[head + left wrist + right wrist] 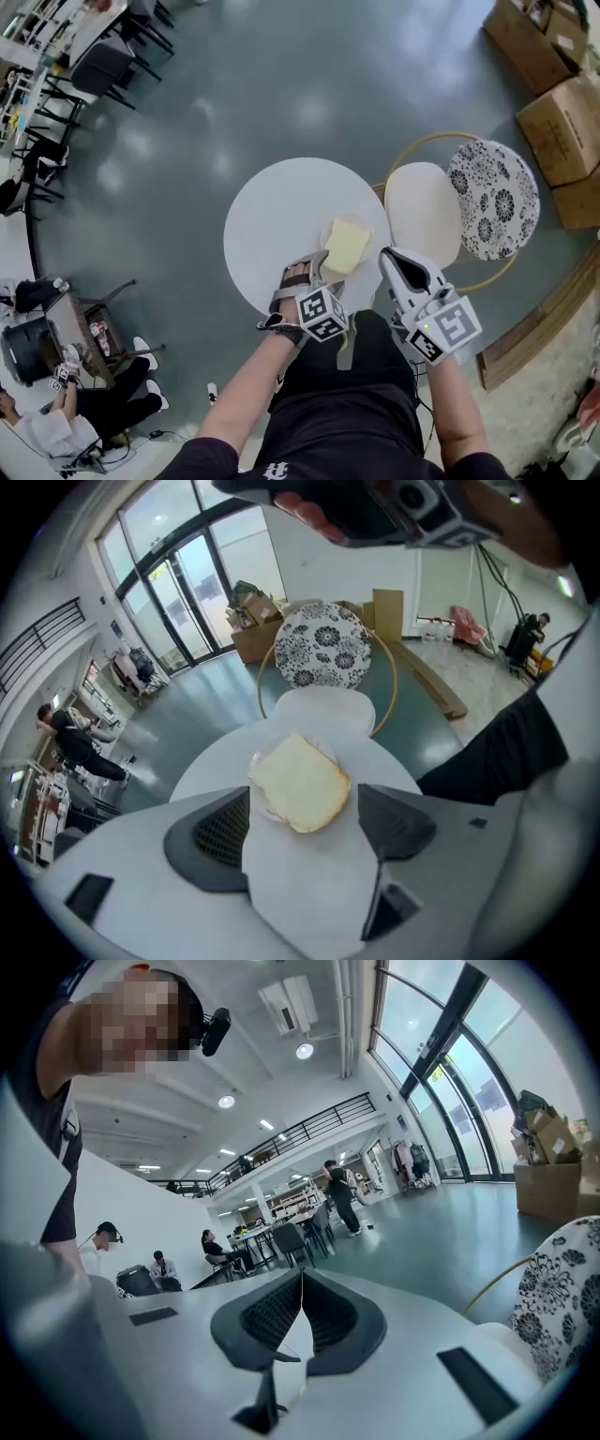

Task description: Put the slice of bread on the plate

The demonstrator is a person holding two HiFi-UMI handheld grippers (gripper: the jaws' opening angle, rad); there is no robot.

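The slice of bread (300,782) lies on the plate (255,761) on the round surface (211,772). The left gripper (303,808) hangs above, spread and empty (right gripper (301,1283) pressed together, idle). The task looks done.

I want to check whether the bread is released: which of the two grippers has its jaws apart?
The left gripper: its jaws stand wide apart, clear of the bread, gripping nothing. The right gripper has its jaws pressed together.
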